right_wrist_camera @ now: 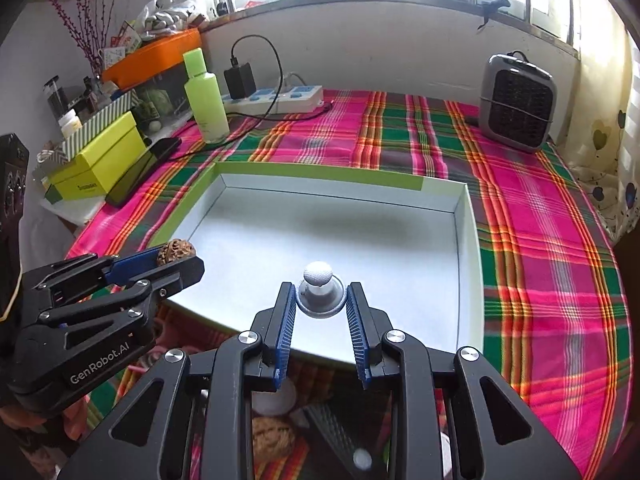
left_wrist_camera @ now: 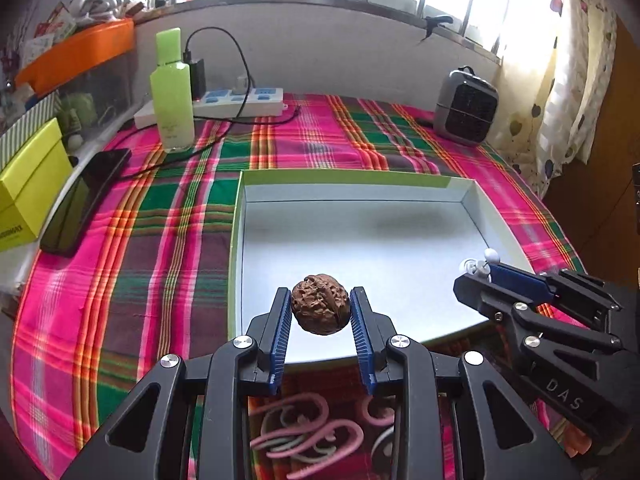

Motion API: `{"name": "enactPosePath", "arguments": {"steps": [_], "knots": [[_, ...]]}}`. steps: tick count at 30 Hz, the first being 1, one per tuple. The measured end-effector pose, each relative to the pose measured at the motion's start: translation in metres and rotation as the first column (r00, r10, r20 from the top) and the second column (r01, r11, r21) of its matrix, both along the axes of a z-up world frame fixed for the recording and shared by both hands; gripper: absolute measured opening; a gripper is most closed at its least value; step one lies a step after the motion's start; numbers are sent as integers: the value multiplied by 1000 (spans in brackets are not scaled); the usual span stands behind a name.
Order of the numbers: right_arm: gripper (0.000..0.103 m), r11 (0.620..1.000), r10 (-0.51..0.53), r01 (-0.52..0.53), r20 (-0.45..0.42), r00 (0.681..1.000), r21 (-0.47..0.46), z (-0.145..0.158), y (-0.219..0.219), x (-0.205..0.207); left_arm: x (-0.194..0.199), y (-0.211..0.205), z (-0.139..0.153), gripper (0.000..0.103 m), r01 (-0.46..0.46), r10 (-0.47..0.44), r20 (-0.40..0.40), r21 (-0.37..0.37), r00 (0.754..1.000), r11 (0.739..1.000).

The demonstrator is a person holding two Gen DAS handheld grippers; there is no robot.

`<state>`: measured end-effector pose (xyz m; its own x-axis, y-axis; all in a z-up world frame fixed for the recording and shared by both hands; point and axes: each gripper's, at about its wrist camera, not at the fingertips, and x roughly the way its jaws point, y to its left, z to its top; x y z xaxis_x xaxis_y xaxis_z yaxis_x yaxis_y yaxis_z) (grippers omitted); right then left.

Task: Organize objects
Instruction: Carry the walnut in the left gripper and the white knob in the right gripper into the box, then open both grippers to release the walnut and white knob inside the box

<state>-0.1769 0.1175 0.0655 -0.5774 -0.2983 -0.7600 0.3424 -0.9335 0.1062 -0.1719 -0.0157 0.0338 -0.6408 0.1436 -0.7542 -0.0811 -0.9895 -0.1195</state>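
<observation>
Left gripper (left_wrist_camera: 320,310) is clamping a walnut (left_wrist_camera: 320,309) between its blue pads (left_wrist_camera: 281,332), holding it above the near left part of the tray (left_wrist_camera: 236,240). From the right camera, that gripper (right_wrist_camera: 176,260) is sitting at nine o'clock with the walnut (right_wrist_camera: 175,252) peeking out of its tip. Right gripper (right_wrist_camera: 320,300) is pinching a small grey knob piece (right_wrist_camera: 320,292) with a white ball top, over the tray's (right_wrist_camera: 466,240) near edge; the left camera is catching it (left_wrist_camera: 476,270) at three o'clock. At eleven o'clock a green bottle (left_wrist_camera: 172,88) is standing on the plaid cloth (left_wrist_camera: 180,220), beside a power strip (left_wrist_camera: 240,100). A heater (right_wrist_camera: 518,102) is sitting at one o'clock.
</observation>
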Motion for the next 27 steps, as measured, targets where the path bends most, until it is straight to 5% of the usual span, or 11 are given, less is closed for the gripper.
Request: {"name": "enactPosePath", "arguments": {"steps": [27], "knots": [[28, 998, -20, 17, 64, 998, 55, -22, -12, -33, -31, 6, -17, 28, 14, -13, 38, -43, 999, 999]]}}
